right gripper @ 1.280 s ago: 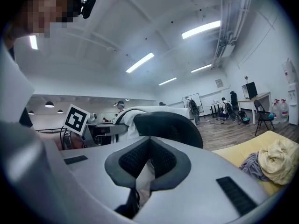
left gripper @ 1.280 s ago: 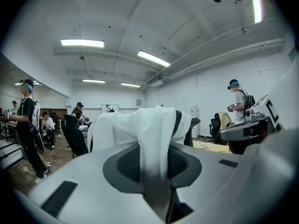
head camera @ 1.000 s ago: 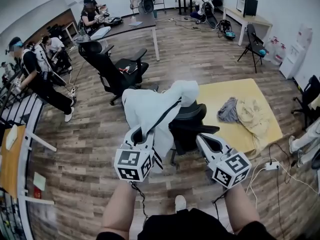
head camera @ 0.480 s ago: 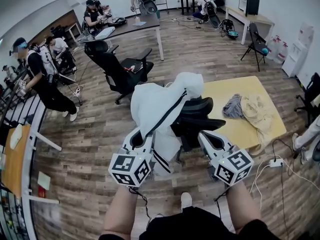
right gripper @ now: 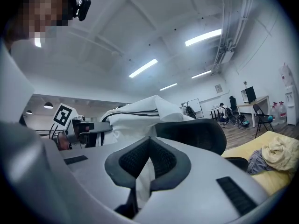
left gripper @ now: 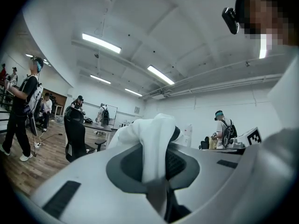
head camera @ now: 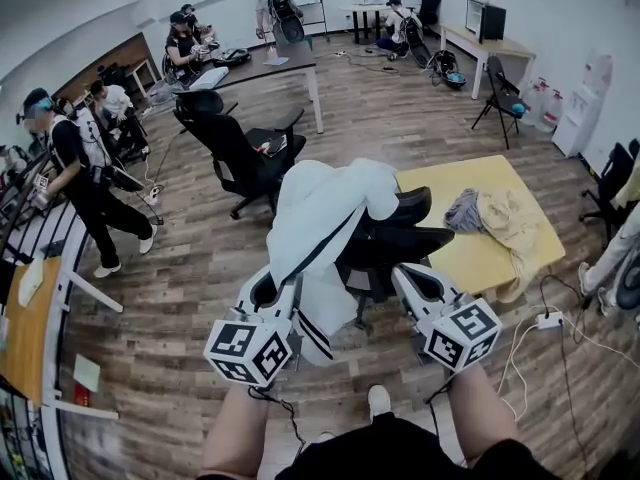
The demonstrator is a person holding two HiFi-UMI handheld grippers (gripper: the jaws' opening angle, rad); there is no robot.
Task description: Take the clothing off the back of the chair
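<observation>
With left hand-held gripper (head camera: 270,290) and right hand-held gripper (head camera: 412,280) each pinching the white jacket (head camera: 318,208) draped over the chair (head camera: 400,250) back (headrest (head camera: 416,206) looks a likely snag), best lift both evenly, clear the top, then draw away.

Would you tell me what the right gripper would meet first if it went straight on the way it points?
Probably the black office chair's backrest, just beyond the right gripper, which is shut on the white jacket; depth is hard to judge.
</observation>
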